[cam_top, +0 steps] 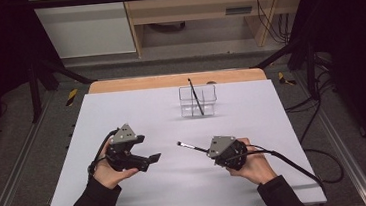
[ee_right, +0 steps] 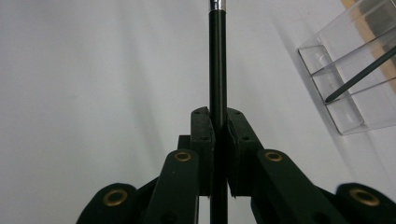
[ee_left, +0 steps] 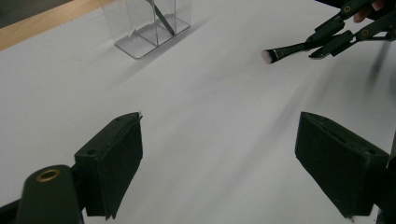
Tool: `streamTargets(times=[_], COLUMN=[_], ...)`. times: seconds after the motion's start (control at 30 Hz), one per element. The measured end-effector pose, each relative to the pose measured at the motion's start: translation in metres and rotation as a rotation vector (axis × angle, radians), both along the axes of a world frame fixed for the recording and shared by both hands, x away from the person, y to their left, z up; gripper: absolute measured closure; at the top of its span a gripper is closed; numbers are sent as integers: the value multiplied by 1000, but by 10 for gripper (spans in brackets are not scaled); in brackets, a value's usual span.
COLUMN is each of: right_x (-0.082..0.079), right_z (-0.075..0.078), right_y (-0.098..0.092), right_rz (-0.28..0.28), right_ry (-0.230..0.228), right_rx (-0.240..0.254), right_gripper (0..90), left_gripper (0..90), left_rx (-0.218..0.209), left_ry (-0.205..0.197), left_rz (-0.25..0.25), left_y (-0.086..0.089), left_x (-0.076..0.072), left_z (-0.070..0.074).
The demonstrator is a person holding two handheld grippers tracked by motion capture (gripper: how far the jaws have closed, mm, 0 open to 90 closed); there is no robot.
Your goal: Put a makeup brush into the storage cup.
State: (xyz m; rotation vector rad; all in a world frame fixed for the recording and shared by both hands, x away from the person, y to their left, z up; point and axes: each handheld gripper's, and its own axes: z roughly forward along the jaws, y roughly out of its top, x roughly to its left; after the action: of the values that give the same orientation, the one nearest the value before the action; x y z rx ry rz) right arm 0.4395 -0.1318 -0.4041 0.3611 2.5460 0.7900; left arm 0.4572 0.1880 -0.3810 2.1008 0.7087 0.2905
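Right gripper: I read its jaws pinched on the black handle of a makeup brush, which runs straight out between the pads — bristle tip pointing toward my left gripper. Brush is held clear above the white table. Left gripper jaws stand spread with nothing between them. Both grippers sit near my edge of the table, well apart from each other. Farther out, near the table's far edge, a clear compartment organizer holds one dark slim stick, leaning.
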Motion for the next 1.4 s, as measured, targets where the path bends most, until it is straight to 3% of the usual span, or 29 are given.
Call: streamTargets(times=[0.27,0.57,0.73,0.93,1.13,1.23,1.4], right_x=[-3,-5,-6,-5,-5,-5,-5], right_z=[-2,-11,-11,-12,-12,-12,-14], right_y=[-4,-10,-13,-18,-16,-16,-14], right_rz=[-51,-93,-110,-131,-140,-142,-140], right_ry=[9,33,36,43,51,57,61], right_rx=[122,190,255,320,379,400,420], right_gripper=[833,833,833,833,833,832,832], left_gripper=[157,158,161,162,161,161,161], left_rx=[-34,-86,-139,-174,-206,-260,-285], left_ry=[-13,-22,-27,-32,-25,-3,-12], left_rz=[28,58,92,123,127,114,112], left_y=[1,2,4,4,2,1,-2], left_x=[-5,-8,-9,-8,-8,-8,-8], left_z=[-5,-10,-13,-19,-22,-22,-23])
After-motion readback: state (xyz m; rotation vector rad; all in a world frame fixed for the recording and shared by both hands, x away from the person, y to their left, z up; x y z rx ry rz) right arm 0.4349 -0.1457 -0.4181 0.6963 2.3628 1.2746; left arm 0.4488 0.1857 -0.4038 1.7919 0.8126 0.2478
